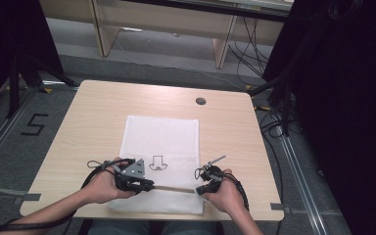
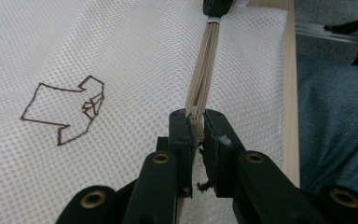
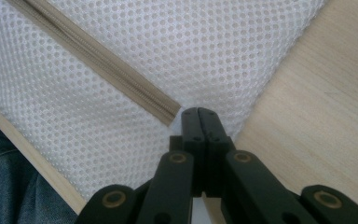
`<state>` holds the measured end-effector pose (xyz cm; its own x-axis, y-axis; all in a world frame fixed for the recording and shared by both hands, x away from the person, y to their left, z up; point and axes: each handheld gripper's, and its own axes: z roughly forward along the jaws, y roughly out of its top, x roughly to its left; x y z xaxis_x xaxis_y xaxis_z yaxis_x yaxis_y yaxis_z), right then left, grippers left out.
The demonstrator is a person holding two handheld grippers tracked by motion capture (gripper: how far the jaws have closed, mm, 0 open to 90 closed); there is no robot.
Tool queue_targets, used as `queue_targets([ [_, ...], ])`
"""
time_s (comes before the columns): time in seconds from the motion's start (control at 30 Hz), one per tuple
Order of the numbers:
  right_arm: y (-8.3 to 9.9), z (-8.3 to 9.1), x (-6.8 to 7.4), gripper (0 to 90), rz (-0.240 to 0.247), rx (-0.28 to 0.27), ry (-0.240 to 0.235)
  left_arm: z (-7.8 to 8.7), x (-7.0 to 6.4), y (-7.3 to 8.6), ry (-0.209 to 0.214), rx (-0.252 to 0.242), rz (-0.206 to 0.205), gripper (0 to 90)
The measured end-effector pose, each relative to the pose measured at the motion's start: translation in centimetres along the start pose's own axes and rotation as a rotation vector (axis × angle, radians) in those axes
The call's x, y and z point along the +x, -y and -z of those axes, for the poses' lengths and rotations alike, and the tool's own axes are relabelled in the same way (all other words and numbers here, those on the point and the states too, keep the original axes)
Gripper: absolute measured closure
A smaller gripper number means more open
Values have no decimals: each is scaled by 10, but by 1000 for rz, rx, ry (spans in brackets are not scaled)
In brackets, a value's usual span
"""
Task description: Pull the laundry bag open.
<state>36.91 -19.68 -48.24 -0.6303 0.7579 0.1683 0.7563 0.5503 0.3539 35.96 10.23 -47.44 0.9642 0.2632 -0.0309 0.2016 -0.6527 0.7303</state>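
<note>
On the wooden table (image 1: 93, 117) lies a white mesh bag (image 1: 161, 132) with a small brown arrow-shaped mark (image 1: 156, 163) stitched on it, spread flat at the person's side. Along its near edge runs a beige zipper (image 1: 174, 188). The left tongs (image 1: 144, 186) are pressed together on the zipper's pull end — the left gripper view shows the beige tab (image 2: 196, 122) pinched between the black jaws. The right tongs (image 1: 199, 188) sit at the zipper's other end, jaws pressed together on the mesh at the bag's corner — right beside the zipper's tip (image 3: 170, 109), close to the table's near edge.
</note>
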Motion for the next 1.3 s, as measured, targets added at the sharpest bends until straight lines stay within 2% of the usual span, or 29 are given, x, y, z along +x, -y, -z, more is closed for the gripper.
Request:
queue_targets([
  [0.47,0,0,0,900,0,-1,-4,2,-1,1,0,-5,14,817],
  [0.5,0,0,1,900,-15,0,-9,2,-1,2,-4,-3,6,817],
  [0.53,1,0,2,900,-22,0,-11,3,0,2,1,-8,17,817],
  [0.7,0,1,1,900,-11,2,-7,5,1,4,-6,2,5,817],
  [0.83,0,1,2,900,-19,4,-9,8,1,6,-5,-6,28,817],
  [0.87,0,1,1,900,-9,2,-4,8,2,6,-7,2,13,817],
  [1.1,0,0,0,900,-7,-2,-6,9,1,8,-11,1,24,817],
  [1.13,0,0,0,900,-8,-1,-7,11,3,8,-10,15,13,817],
  [1.23,0,0,0,900,-2,-6,-8,12,2,10,-9,-3,33,817],
  [1.3,0,0,0,900,-2,-3,-7,12,2,10,-10,0,28,816],
])
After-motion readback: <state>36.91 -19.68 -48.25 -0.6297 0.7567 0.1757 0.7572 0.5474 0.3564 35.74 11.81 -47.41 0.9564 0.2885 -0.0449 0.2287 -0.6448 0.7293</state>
